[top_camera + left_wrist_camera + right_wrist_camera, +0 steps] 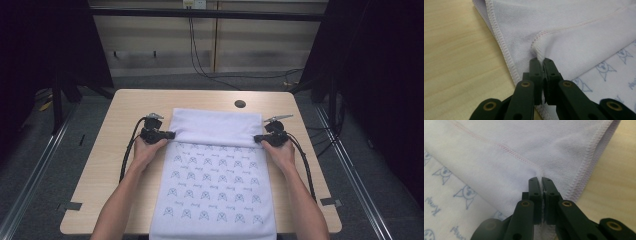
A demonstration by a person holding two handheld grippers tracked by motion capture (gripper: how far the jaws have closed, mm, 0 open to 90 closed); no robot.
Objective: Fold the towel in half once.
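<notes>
Wooden table (115, 165) — white towel (215, 195) on it.

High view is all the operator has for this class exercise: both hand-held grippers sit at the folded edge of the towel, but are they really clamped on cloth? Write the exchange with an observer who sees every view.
Operator: Has the left hand-held gripper caught the towel?
Observer: Yes. In the left gripper view its jaws are shut on a bunched corner of the folded layer.
Operator: And the right hand-held gripper?
Observer: The right gripper view shows its jaws shut too, pinching the plain layer just inside the stitched hem.
Operator: Is the printed side caught on the left?
Observer: I cannot tell. The cat print lies flat beside the jaws, under the plain flap.
</notes>
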